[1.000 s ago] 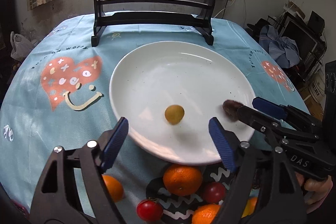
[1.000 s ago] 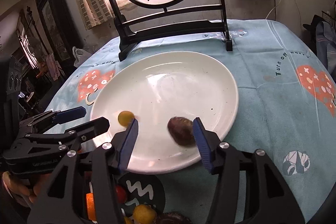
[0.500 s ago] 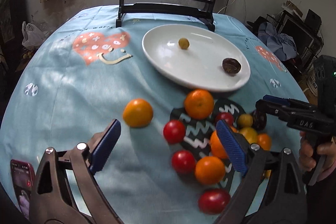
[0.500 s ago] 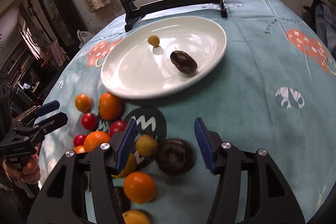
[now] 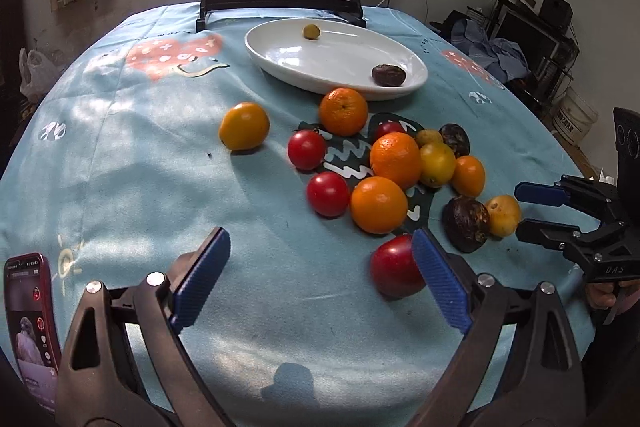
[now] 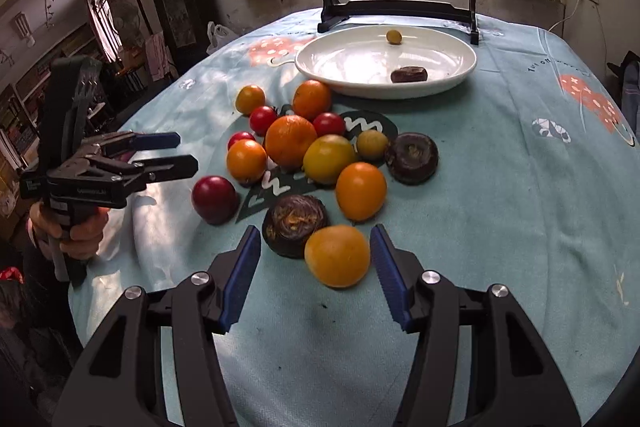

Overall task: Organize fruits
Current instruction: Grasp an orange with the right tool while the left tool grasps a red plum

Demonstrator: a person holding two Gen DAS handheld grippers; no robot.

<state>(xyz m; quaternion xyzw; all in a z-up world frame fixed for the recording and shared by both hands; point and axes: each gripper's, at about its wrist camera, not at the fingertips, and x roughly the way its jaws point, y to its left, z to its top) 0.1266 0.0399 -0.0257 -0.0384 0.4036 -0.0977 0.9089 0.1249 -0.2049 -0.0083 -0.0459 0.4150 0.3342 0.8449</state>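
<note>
Jaws of both grippers spread empty; tablecloth (image 5: 132, 187) apparently bare beside fruit pile (image 5: 394, 163).

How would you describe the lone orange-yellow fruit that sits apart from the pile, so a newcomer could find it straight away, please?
Start at the white oval plate near the far side of the light blue tablecloth, then come toward the cluster of loose fruit in front of it. The round orange-yellow fruit lies alone on bare cloth to the cluster's left in the left wrist view, touching nothing, while the others crowd together.
</note>
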